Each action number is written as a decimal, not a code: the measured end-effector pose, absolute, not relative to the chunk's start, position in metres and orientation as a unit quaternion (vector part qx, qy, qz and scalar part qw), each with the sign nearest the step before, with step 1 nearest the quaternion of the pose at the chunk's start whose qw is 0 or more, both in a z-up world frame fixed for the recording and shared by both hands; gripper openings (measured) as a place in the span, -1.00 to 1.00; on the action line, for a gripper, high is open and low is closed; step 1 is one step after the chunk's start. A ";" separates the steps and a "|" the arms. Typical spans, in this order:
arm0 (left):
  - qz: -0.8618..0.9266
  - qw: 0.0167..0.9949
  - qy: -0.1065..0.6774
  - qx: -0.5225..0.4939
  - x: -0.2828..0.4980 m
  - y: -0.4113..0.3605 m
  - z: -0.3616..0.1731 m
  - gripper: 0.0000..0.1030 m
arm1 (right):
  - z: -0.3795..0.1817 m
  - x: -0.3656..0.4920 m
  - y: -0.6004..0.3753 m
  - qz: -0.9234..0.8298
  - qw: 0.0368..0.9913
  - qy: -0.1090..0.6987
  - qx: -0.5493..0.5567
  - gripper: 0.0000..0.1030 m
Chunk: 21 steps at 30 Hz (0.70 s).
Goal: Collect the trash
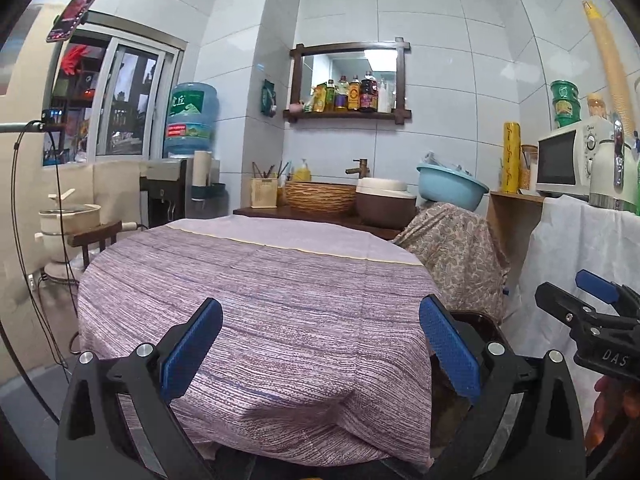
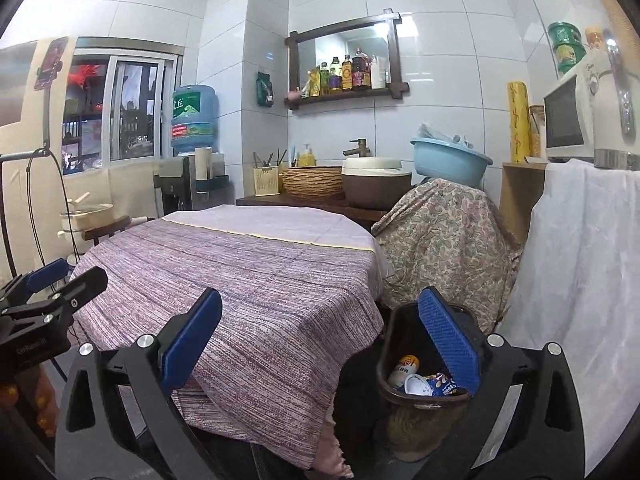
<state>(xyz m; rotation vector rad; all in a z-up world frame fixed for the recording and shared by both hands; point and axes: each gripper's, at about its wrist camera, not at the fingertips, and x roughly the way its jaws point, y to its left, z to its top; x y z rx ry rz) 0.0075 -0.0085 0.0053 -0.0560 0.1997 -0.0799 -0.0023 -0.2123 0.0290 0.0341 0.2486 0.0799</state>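
A dark brown trash bin (image 2: 424,396) stands on the floor at the table's right side. Inside it lie a can (image 2: 405,369), a white cup (image 2: 418,385) and a blue snack wrapper (image 2: 442,385). My right gripper (image 2: 320,340) is open and holds nothing; its right finger overlaps the bin's mouth in the right wrist view. My left gripper (image 1: 320,348) is open too, empty, hovering over the near edge of the purple striped tablecloth (image 1: 260,300). The bin's rim (image 1: 480,320) peeks out behind its right finger. The right gripper (image 1: 592,300) shows at the right edge of the left wrist view, the left gripper (image 2: 52,284) at the left edge of the right wrist view.
A floral-covered object (image 2: 440,240) sits right of the table, with a blue basin (image 2: 448,160) above it. A white cloth (image 2: 580,300) drapes a counter bearing a microwave (image 2: 568,120). Behind stand a sink counter (image 2: 312,200), basket (image 2: 312,180), water dispenser (image 2: 192,128) and a phone stand (image 1: 24,200).
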 end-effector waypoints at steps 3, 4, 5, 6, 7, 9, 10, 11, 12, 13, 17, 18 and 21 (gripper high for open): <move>-0.027 0.996 0.087 -0.025 0.003 -0.009 0.007 0.89 | 0.030 -0.007 -0.212 0.039 0.992 0.120 0.013 0.89; -0.024 0.996 0.083 -0.026 0.002 -0.008 0.007 0.89 | 0.031 -0.009 -0.212 0.037 0.992 0.117 0.012 0.89; -0.024 0.996 0.080 -0.029 0.001 -0.007 0.008 0.89 | 0.032 -0.010 -0.212 0.036 0.993 0.116 0.011 0.89; -0.024 0.996 0.079 -0.030 0.000 -0.007 0.009 0.89 | 0.032 -0.010 -0.213 0.036 0.993 0.115 0.011 0.89; -0.023 0.996 0.078 -0.031 0.000 -0.007 0.010 0.89 | 0.032 -0.010 -0.213 0.035 0.993 0.115 0.012 0.89; -0.022 0.996 0.078 -0.029 -0.001 -0.007 0.011 0.89 | 0.032 -0.010 -0.214 0.035 0.992 0.117 0.016 0.89; -0.021 0.996 0.078 -0.029 -0.001 -0.007 0.011 0.89 | 0.032 -0.010 -0.215 0.034 0.992 0.117 0.018 0.89; -0.021 0.996 0.078 -0.029 -0.001 -0.006 0.011 0.89 | 0.032 -0.009 -0.215 0.034 0.992 0.119 0.019 0.89; -0.021 0.996 0.078 -0.029 0.000 -0.005 0.011 0.89 | 0.032 -0.009 -0.216 0.034 0.992 0.119 0.019 0.89; -0.021 0.996 0.079 -0.029 0.000 -0.005 0.011 0.89 | 0.032 -0.009 -0.216 0.034 0.992 0.119 0.020 0.89; -0.021 0.996 0.082 -0.027 0.000 -0.006 0.010 0.89 | 0.032 -0.010 -0.216 0.033 0.992 0.118 0.021 0.89; -0.021 0.996 0.082 -0.026 0.000 -0.006 0.010 0.89 | 0.032 -0.010 -0.216 0.032 0.992 0.117 0.021 0.89; -0.022 0.996 0.083 -0.023 -0.001 -0.009 0.009 0.89 | 0.032 -0.011 -0.217 0.031 0.993 0.114 0.020 0.89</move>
